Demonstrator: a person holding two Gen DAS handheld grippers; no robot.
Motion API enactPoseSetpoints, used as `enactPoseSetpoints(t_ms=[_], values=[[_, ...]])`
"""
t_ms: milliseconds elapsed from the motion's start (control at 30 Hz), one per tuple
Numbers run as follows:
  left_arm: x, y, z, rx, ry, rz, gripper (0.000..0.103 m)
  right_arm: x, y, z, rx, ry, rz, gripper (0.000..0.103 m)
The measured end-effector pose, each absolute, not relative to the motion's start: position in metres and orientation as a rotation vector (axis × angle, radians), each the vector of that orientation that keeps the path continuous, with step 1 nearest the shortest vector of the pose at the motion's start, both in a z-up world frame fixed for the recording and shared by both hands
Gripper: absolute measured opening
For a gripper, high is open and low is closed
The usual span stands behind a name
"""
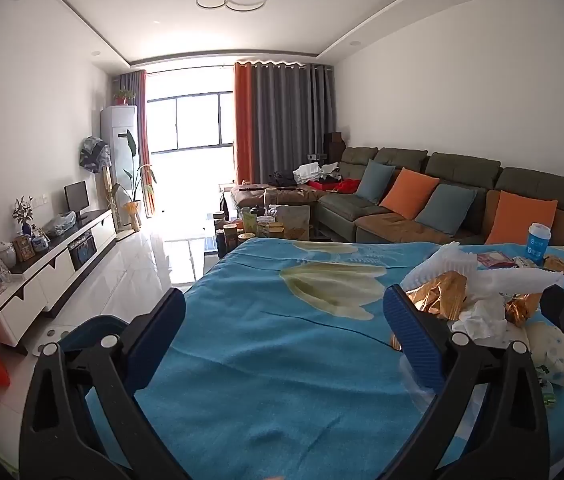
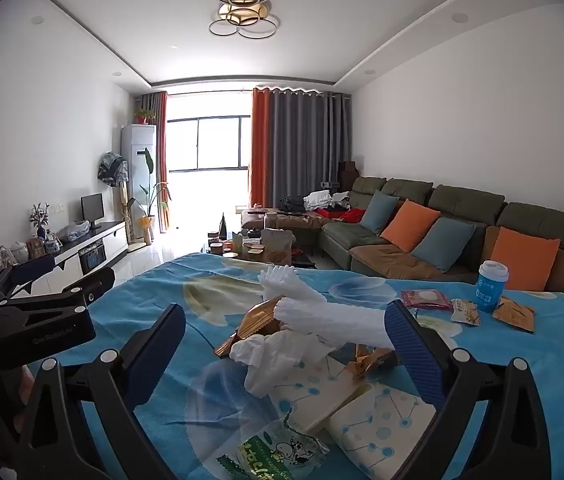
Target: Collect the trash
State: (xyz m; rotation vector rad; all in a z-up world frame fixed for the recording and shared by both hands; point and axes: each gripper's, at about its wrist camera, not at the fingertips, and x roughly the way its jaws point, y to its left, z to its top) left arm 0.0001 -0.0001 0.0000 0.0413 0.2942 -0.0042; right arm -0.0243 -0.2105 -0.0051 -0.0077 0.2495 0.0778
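green wrapper (image 2: 278, 454) lies between spread right fingers (image 2: 415, 354).

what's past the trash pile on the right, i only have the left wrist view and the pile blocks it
Observer: Beyond the pile, a pink-red sachet lies flat on the blue blanket, apart from the heap.
Operator: anything next to the blue cup
Observer: Yes, the blue cup stands upright with a small snack packet at its left and an orange wrapper at its right.
Operator: whats at the near edge of the pile
Observer: A green and white wrapper lies nearest, below the right gripper, whose jaws are open around the crumpled tissue.
Operator: is my left gripper holding anything
Observer: No, the left gripper is open over bare blanket.
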Motion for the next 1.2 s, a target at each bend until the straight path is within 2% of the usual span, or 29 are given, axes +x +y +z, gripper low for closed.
enactPoseSetpoints(t_ms=[133,233,1200], values=[[0.005,0.0,0.0,0.045,0.303,-0.008,0.097,-0.025,-0.21,-0.005,-0.01,0.241,0.078,0.096],[-0.014,-0.002,0.002,0.049,0.238,-0.008,0.098,-0.024,-0.209,-0.005,-0.013,0.249,0.077,0.096],[-0.023,0.001,0.007,0.006,0.226,-0.035,0.097,-0.028,-0.211,-0.005,0.001,0.24,0.076,0.096]])
